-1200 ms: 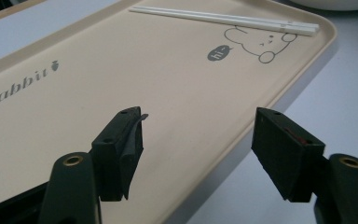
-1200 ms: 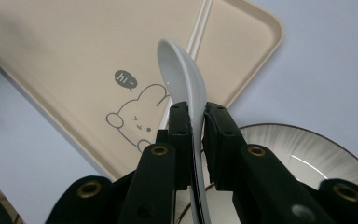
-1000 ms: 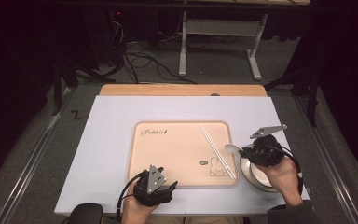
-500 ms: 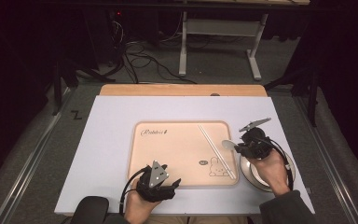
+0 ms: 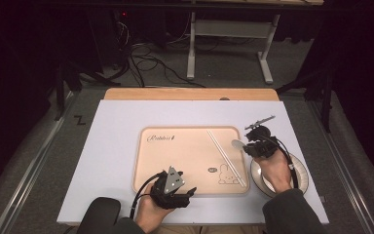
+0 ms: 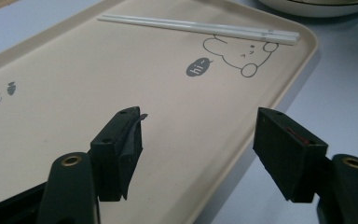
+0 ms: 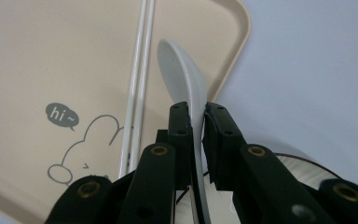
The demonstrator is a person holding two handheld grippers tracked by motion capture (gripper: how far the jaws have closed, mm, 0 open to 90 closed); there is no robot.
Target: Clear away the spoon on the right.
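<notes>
Right gripper view: spoon [image 7: 182, 79] was clamped edgewise in right tongs [image 7: 196, 116] above tray [image 7: 51, 56]; it could slip onto chopsticks [image 7: 137, 84]. Left tongs [image 6: 198, 140] were held apart.

white spoon [image 7: 184, 88], edge-on, over tray corner [image 7: 235, 18]

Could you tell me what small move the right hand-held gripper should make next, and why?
Probably carry on over the tray and lower the spoon beside the chopsticks. The right hand-held gripper is shut on the spoon's handle, its bowl hanging above the tray's edge, not yet down.
</notes>
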